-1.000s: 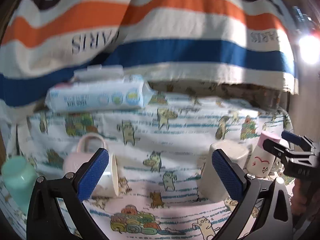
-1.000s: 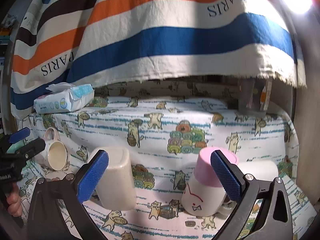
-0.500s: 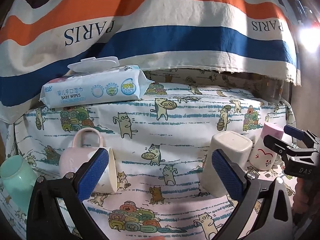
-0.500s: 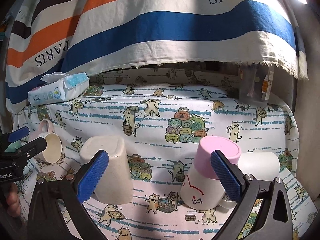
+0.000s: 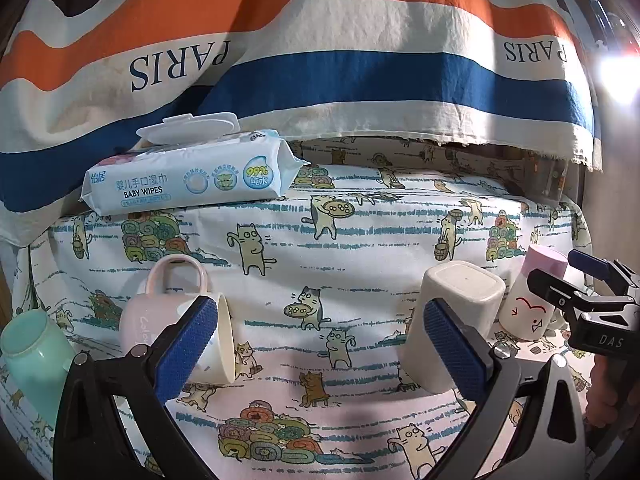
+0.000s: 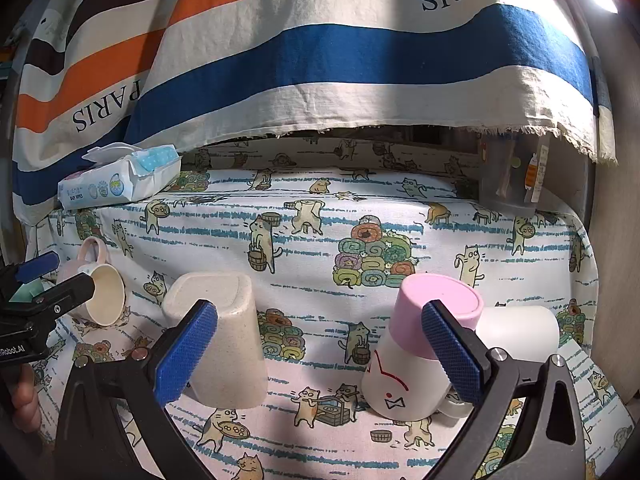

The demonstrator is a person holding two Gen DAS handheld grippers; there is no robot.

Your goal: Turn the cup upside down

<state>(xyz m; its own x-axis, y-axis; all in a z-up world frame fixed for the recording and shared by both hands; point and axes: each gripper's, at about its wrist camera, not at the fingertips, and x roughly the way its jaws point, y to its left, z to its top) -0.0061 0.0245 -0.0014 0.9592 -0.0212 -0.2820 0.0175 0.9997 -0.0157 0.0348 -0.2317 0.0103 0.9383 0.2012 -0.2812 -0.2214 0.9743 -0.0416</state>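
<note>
The left hand-held gripper (image 5: 320, 348) hovers low over the tabletop (image 5: 360, 220) with its blue-padded fingers spread wide and nothing between them. The right hand-held gripper (image 6: 320, 352) is likewise released, its fingers wide apart and empty. Both point toward the far edge, where a striped cloth (image 5: 360, 72) printed with "PARIS" hangs down. The tabletop is covered with a cat-patterned cloth. A pink mug (image 5: 160, 316) lies on its side near the left edge, its cream-coloured mouth facing right and its handle pointing up; the left finger of the left hand-held gripper partly hides it in the left wrist view. Just to its left, a mint green cup (image 5: 32, 352) lies tilted at the frame's edge. A beige cup (image 6: 220, 336) stands upside down, base up, between the two hand-held grippers. To its right, a white cup with a pink base (image 6: 416, 352) and a drawn red face also stands upside down, leaning slightly. Behind that one lies a plain white cup (image 6: 520, 332) on its side, touching or just beside it. A pack of baby wipes (image 5: 192, 180), its lid flipped open, rests at the far left.
</note>
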